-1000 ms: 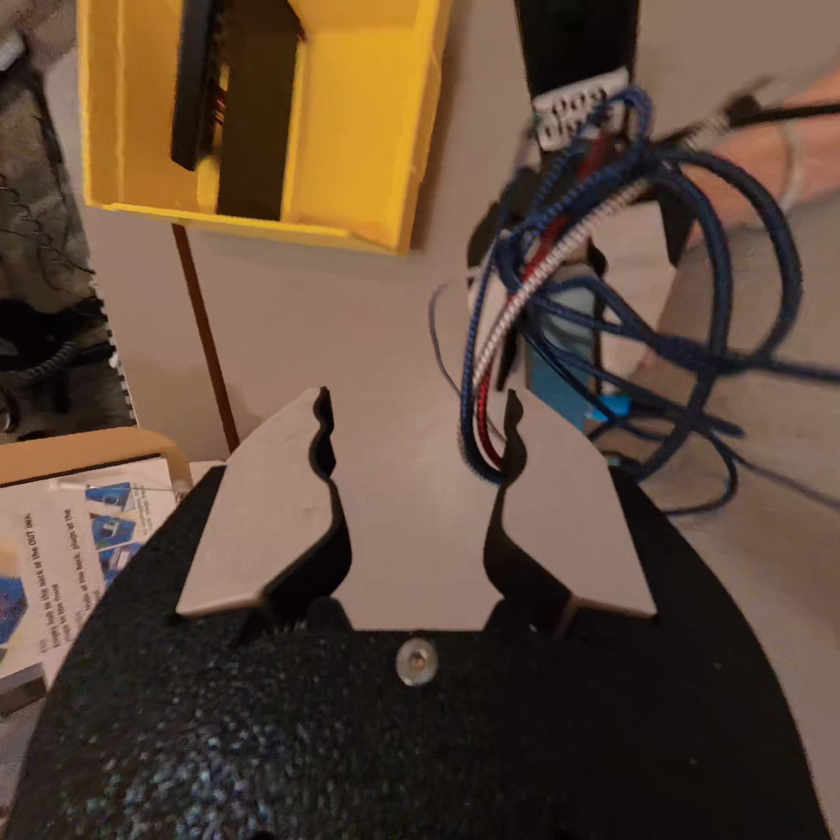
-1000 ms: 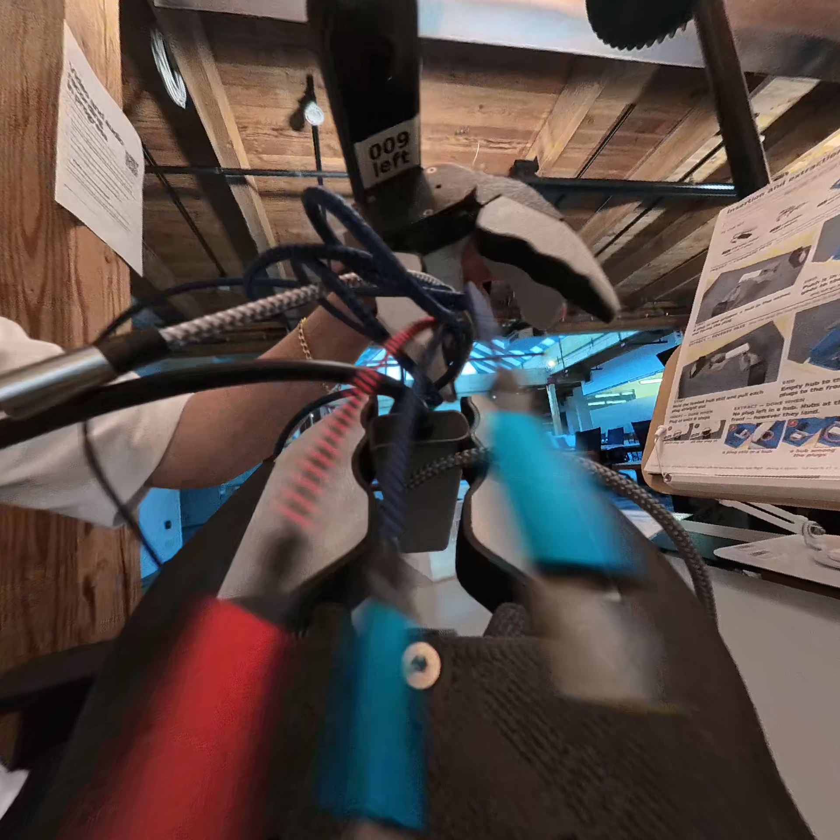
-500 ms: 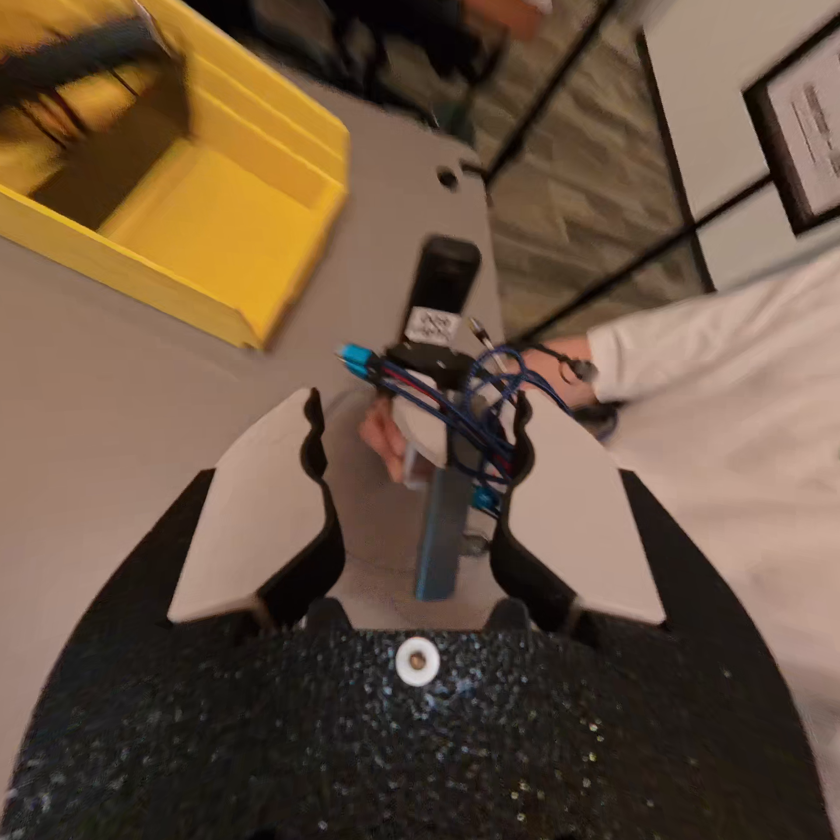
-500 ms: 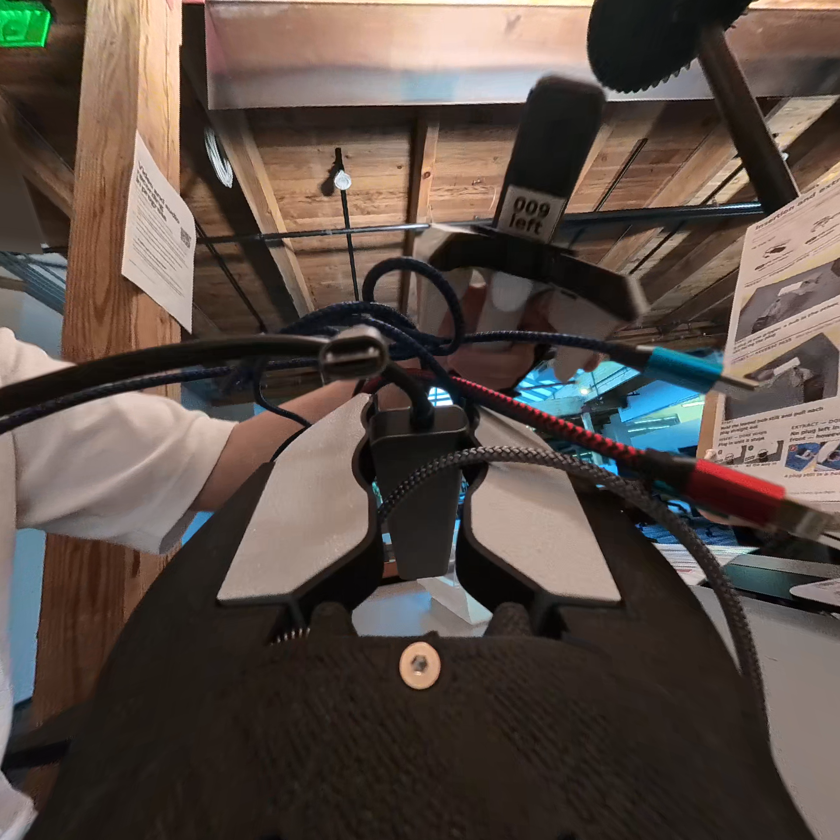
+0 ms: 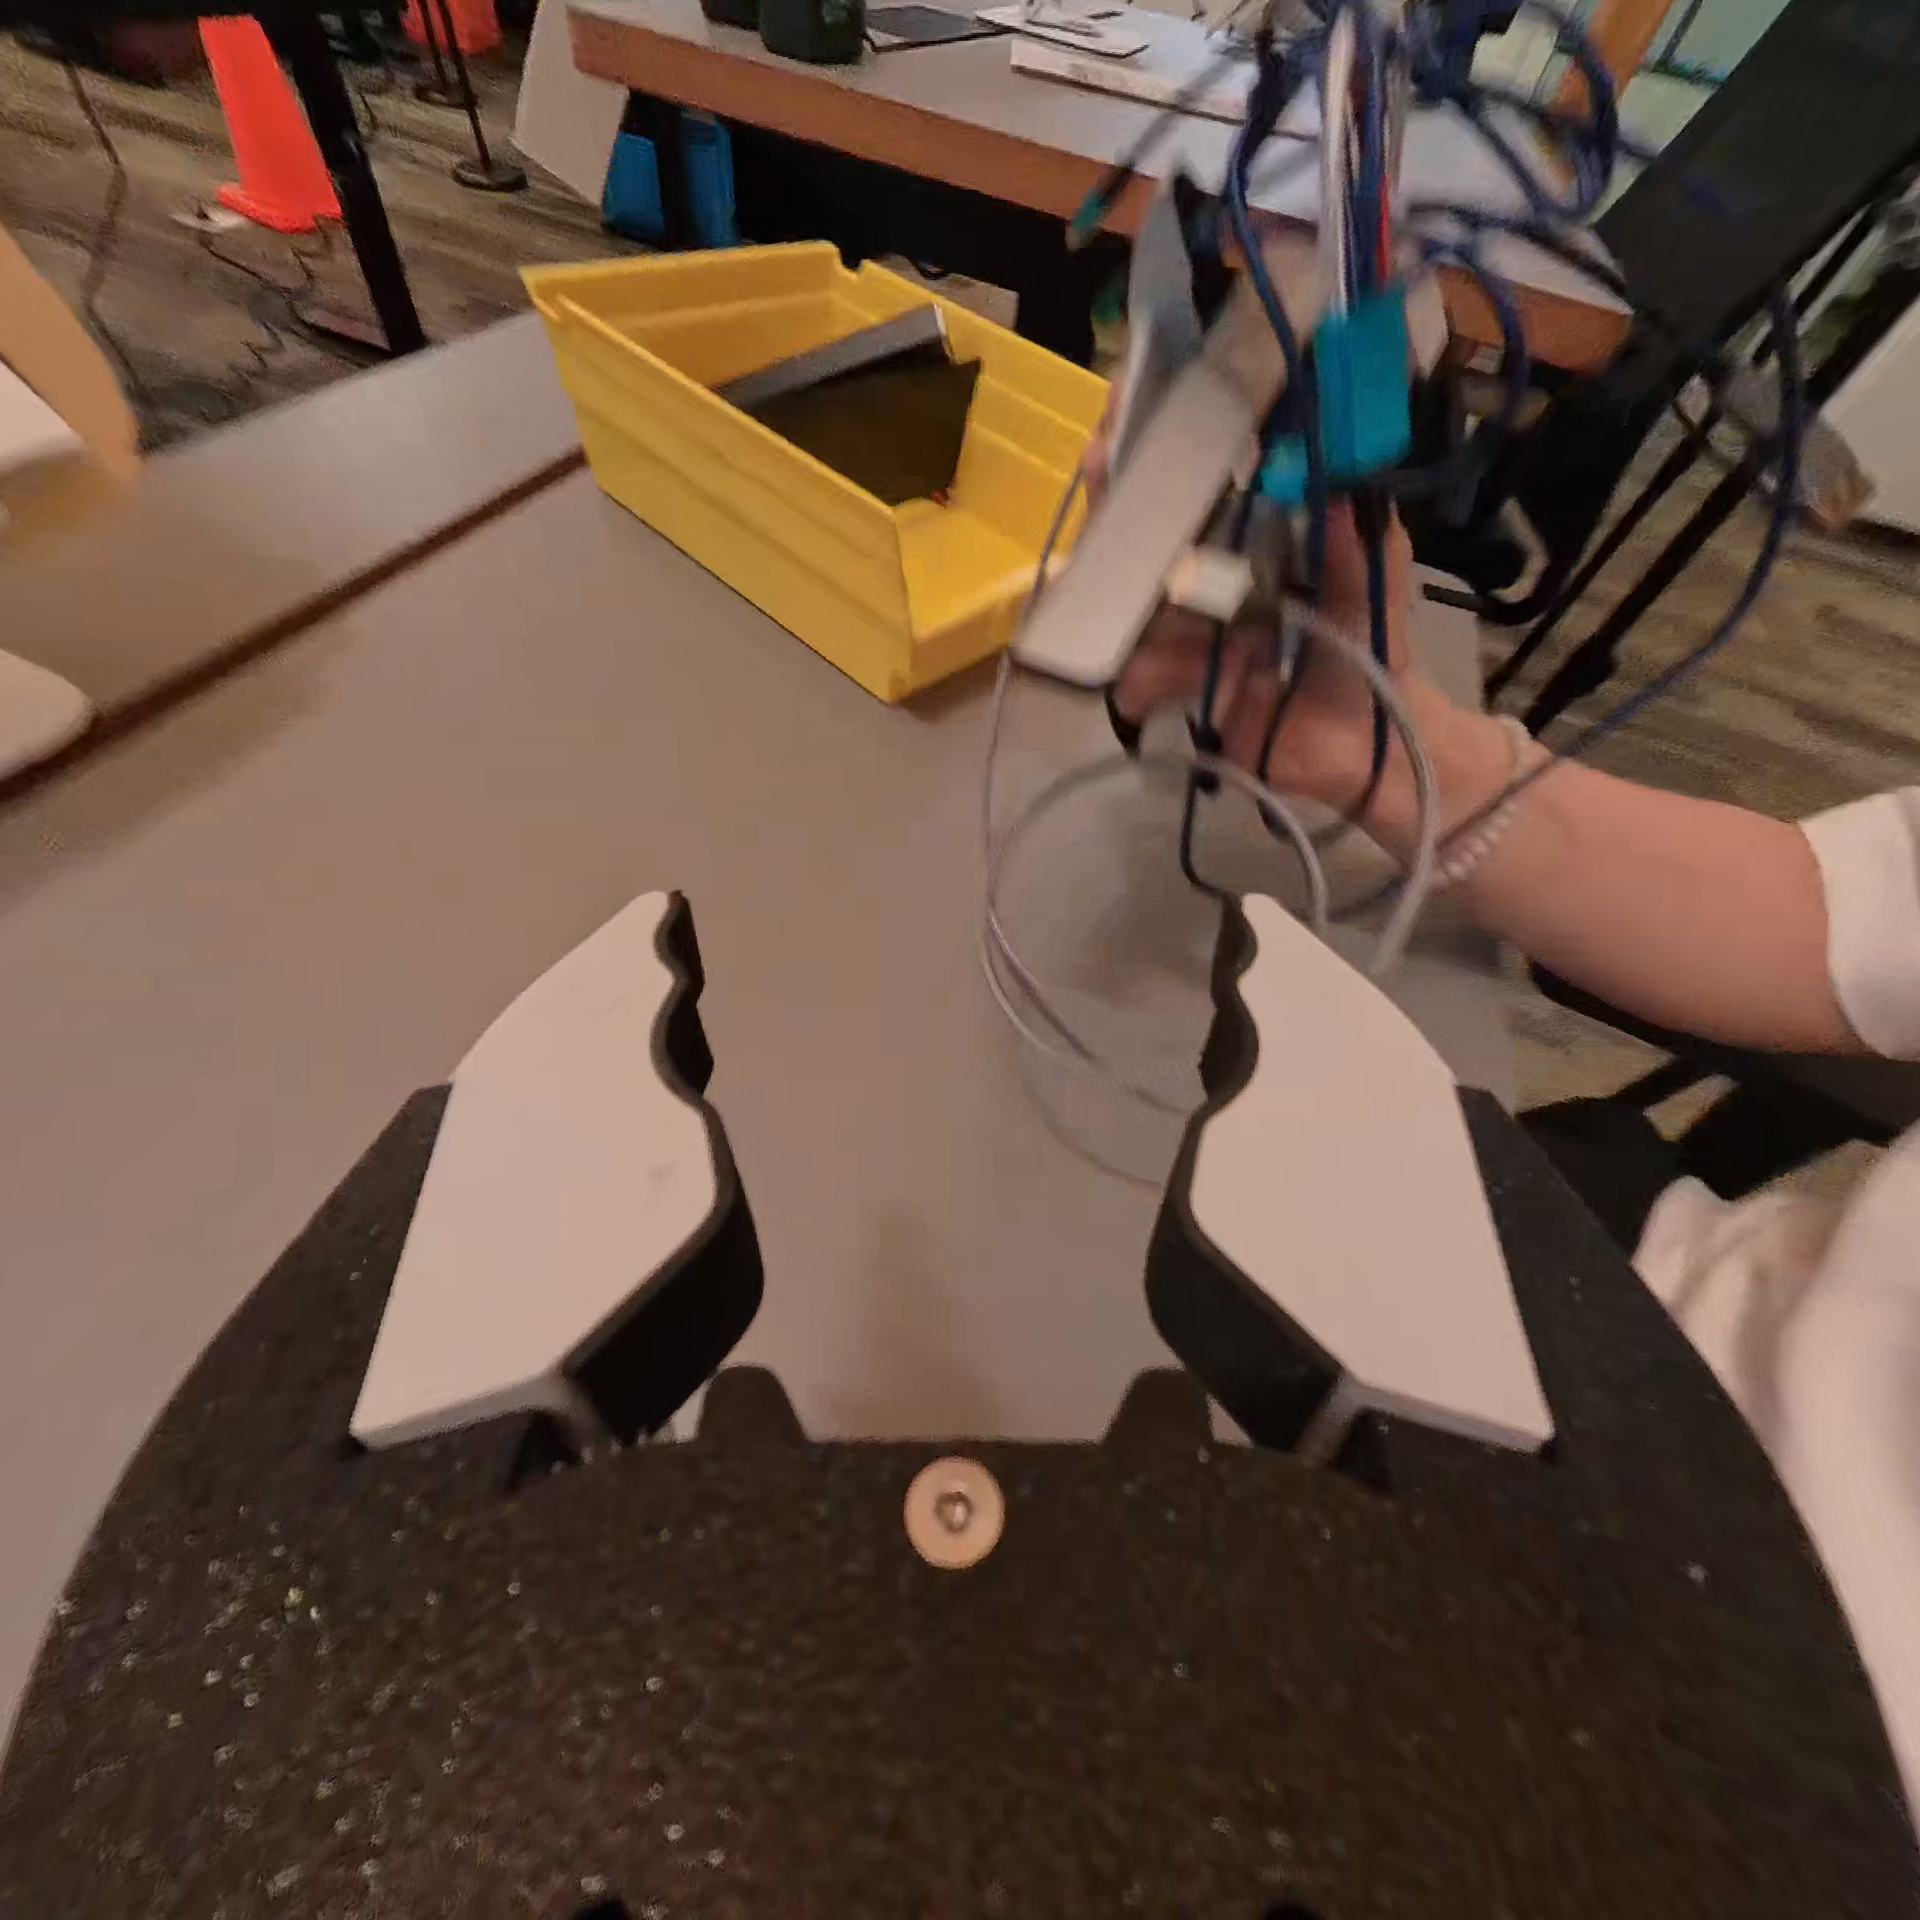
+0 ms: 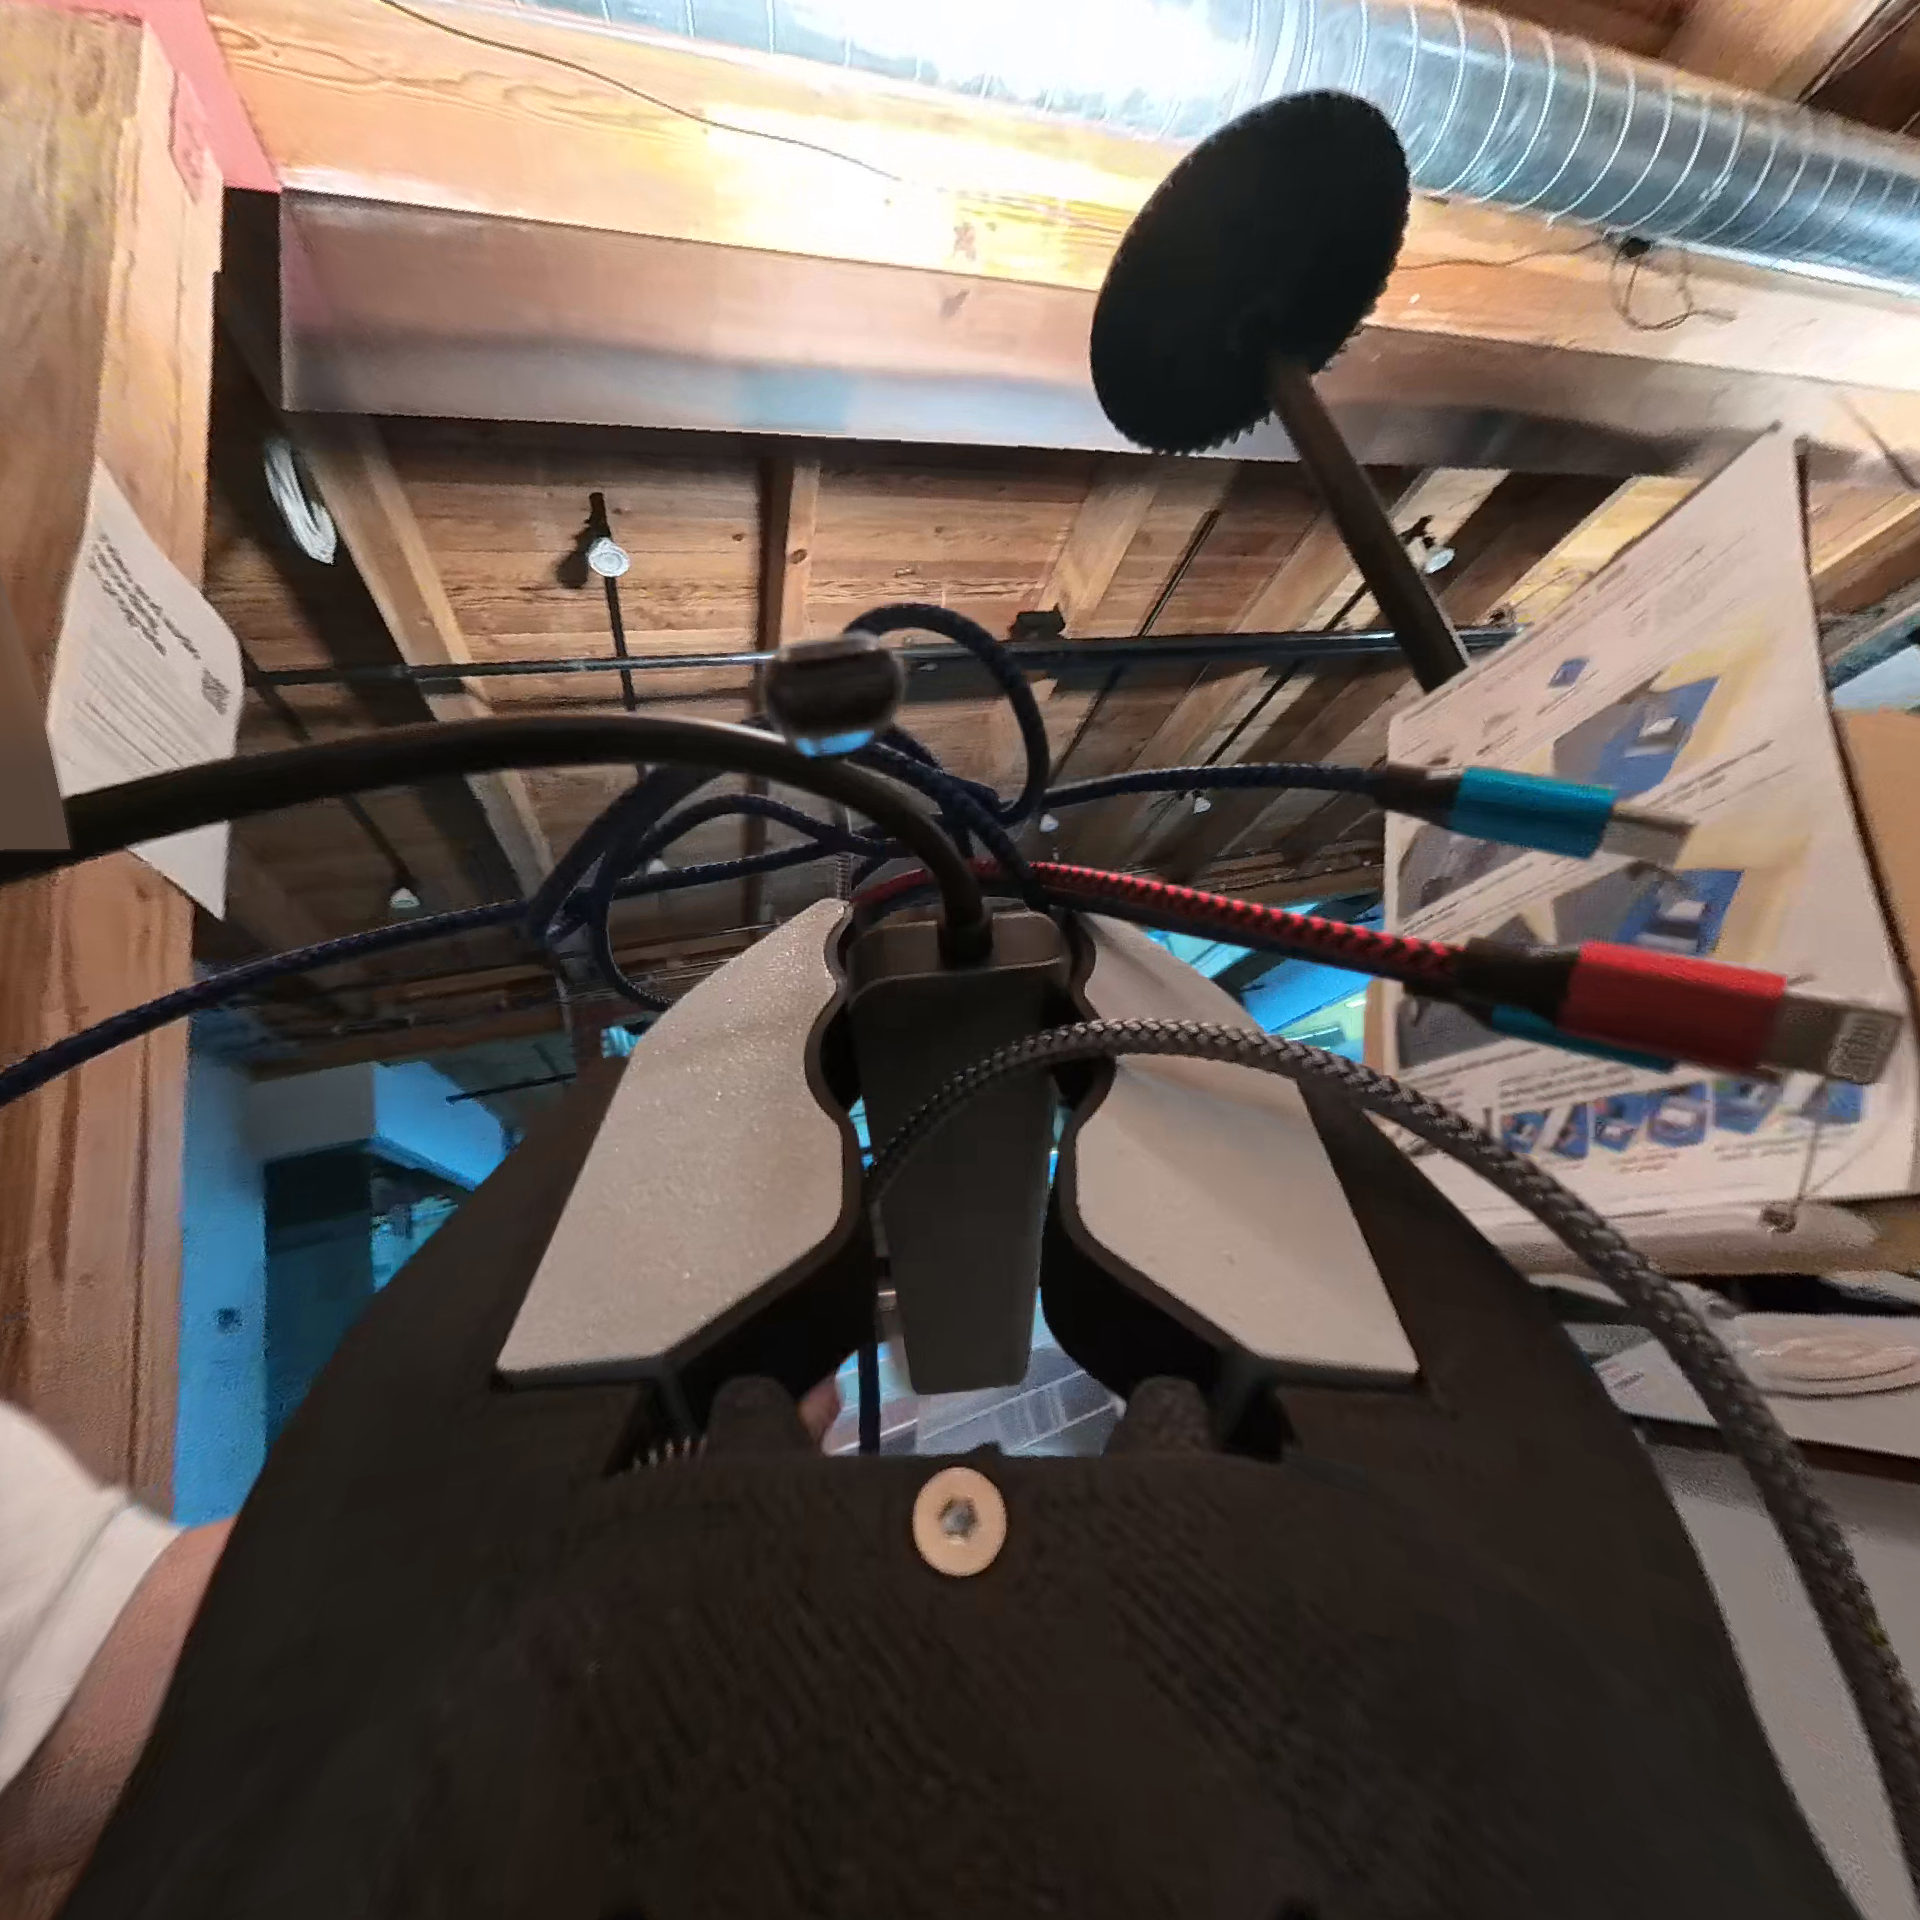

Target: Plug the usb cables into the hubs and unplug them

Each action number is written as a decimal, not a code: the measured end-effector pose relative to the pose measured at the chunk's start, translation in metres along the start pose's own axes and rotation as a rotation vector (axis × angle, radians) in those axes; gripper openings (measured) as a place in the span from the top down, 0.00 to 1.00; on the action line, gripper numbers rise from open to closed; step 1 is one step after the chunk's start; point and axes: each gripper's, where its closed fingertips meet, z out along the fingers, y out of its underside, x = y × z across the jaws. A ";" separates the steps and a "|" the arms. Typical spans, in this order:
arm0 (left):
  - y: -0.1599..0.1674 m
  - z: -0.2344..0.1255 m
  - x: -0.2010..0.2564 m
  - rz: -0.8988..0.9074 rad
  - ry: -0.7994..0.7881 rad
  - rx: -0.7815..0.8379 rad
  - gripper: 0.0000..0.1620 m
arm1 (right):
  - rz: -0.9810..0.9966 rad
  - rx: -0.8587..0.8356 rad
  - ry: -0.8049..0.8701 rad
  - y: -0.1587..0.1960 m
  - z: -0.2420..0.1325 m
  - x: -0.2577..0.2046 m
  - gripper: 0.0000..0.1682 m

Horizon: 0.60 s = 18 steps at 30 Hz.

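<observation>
dark grey hub (image 6: 961, 1174), cables trailing, in right claw (image 6: 956, 997)

Bare grey table (image 5: 436, 935) stretches in front of the yellow bin (image 5: 831, 468), open ground for the left gripper (image 5: 951, 1039), whose jaws stand wide with nothing between them. To the right of the bin, a hand (image 5: 1288, 675) holds up a tangle of cables (image 5: 1351, 312), and grey loops (image 5: 1143, 883) hang down toward the tabletop, barring that side. The bin's walls close off the far edge.
</observation>
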 end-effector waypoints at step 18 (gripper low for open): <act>0.076 -0.026 0.034 -0.227 0.108 0.097 0.43 | -0.661 -0.223 0.442 -0.174 0.014 0.088 0.79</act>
